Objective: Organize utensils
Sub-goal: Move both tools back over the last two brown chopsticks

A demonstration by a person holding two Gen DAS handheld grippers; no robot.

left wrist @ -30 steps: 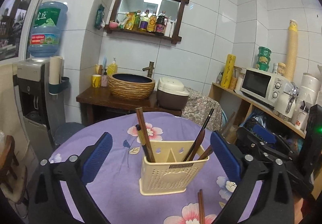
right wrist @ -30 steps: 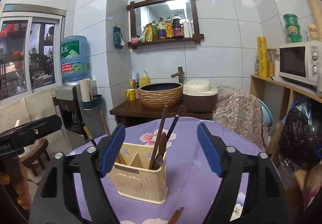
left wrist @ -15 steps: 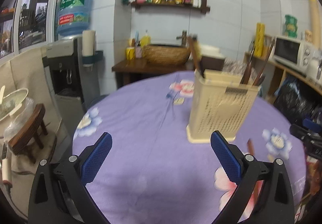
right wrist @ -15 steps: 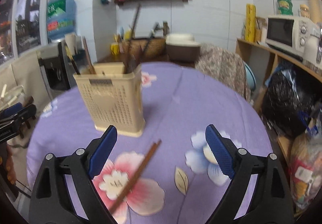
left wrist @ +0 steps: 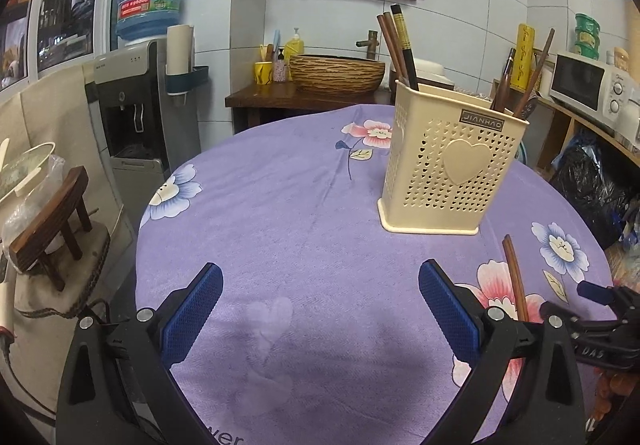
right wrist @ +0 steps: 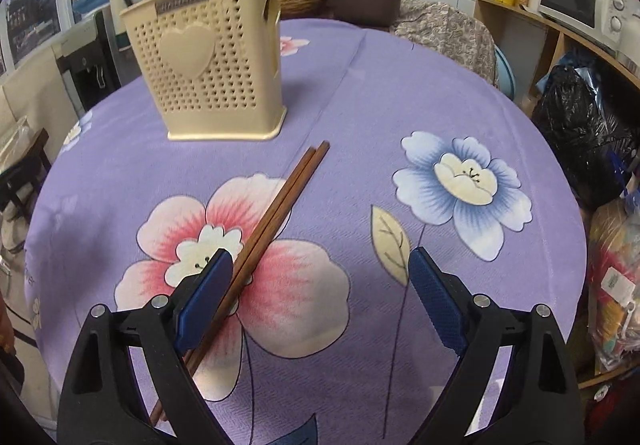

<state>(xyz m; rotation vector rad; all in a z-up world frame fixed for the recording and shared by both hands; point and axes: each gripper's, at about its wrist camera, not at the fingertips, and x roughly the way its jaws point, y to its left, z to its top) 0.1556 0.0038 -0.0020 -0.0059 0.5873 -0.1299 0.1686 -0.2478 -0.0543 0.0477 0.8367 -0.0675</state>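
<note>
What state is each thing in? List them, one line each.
Utensil holder: upright on the purple tablecloth, chopsticks standing in it.
Loose chopsticks: a pair, flat on the cloth, side by side.
Right gripper: open, over the loose pair, not clamping.
Left gripper: open, empty.

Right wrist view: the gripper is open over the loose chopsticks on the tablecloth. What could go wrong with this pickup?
1. The chopsticks lie slanted against the right gripper's left pad, far off centre; closing may catch one stick or tilt both.
2. They rest flat on the soft purple cloth, so the pads might pinch fabric.
3. The cream utensil holder stands near their far tips; a swing on lifting could knock it.
</note>
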